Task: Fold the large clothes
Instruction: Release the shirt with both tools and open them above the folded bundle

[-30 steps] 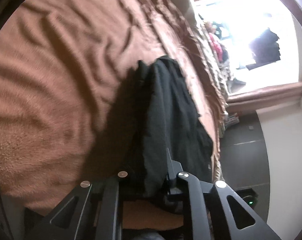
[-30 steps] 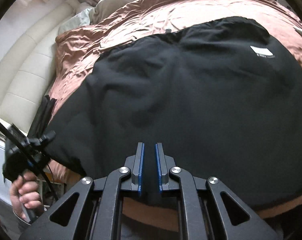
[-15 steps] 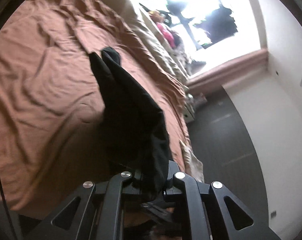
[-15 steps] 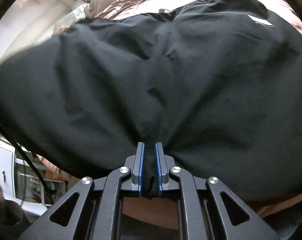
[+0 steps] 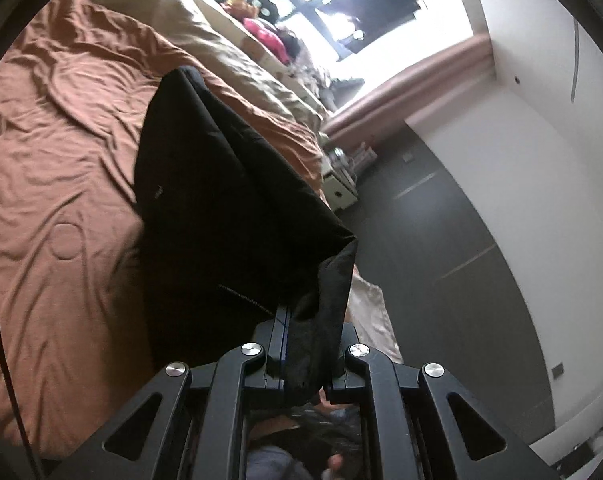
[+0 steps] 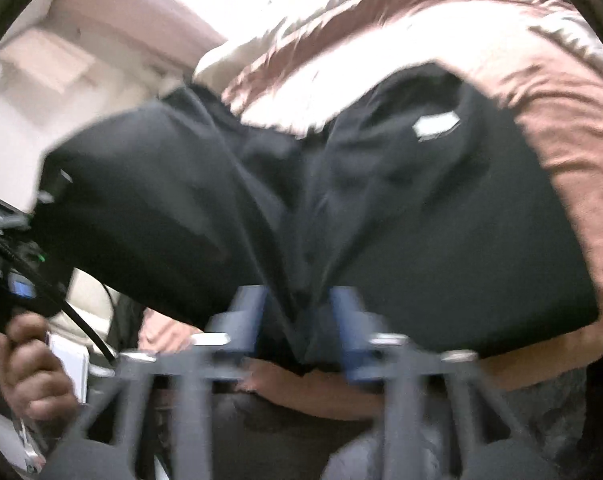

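Black garment (image 5: 221, 184) lifted off brown bed (image 5: 61, 152), pinched in left gripper (image 5: 305, 344); right gripper (image 6: 297, 320) fingers just opening wide w/ cloth slack between.

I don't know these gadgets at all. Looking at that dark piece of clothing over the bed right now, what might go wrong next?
1. The right gripper has just been opening its jaws, with a fold of the black fabric garment still bunched between them. The cloth may snag and drag as it pulls away.
2. Only the left gripper pinches the garment, so the lifted half could sag and land creased on the rumpled brown bedspread.
3. That corner grip looks small and may slip.
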`<state>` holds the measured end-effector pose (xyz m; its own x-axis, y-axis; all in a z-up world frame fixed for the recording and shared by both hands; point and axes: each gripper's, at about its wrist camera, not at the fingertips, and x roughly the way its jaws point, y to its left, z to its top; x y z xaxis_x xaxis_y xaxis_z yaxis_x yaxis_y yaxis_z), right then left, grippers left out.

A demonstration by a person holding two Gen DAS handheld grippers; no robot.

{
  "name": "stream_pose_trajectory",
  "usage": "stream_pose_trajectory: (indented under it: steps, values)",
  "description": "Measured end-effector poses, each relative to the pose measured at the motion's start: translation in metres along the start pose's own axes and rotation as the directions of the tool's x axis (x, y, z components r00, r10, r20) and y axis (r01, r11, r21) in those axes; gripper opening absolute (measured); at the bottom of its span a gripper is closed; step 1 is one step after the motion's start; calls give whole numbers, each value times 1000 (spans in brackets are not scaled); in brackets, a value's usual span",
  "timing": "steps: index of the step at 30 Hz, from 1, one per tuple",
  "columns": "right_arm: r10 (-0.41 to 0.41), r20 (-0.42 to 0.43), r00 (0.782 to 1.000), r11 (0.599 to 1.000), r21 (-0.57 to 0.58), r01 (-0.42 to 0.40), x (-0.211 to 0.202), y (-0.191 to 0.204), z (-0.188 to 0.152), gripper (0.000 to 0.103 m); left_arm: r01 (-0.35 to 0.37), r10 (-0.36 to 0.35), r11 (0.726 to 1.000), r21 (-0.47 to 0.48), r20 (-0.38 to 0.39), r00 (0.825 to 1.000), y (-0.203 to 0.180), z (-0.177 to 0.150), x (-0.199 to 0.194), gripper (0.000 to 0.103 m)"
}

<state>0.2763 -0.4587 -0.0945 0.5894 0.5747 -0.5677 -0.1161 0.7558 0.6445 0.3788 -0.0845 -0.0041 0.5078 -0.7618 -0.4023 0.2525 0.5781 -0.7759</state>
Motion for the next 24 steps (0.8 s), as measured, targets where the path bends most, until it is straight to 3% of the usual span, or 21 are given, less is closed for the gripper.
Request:
stream_pose_trajectory:
  steps: [2,5,13,15,16,19,20,24]
  values:
    - [-10,78,997,1000,14,9,-28,-15,0,71,0,0,1000,18,-25,1000,-10,-1,16,12]
    - [-18,124,992,998,61,11,-57,-42,-3,71,6,-3,999,46,-68,998,-25,-6,43,12]
    - [-92,175,980,978,202,56,-103,-110,-20,71,3,14,996,84,-208,978,-46,-30,122,14]
    - [-107,174,979,972,224,66,-107,-118,-18,71,-10,36,996,91,-279,960,-50,-40,145,23]
    - [-114,177,978,969,236,70,-111,-125,-19,71,-18,49,995,101,-315,948,-52,-47,157,33]
    - [-117,184,976,963,261,66,-118,-132,-15,71,38,4,994,103,-376,927,-55,-59,172,55]
    - [-110,187,976,962,267,57,-118,-133,-14,71,46,-4,994,102,-379,925,-55,-61,172,64]
    - [-77,181,980,967,254,29,-113,-132,-11,71,-1,40,993,121,-320,946,-46,-52,155,73]
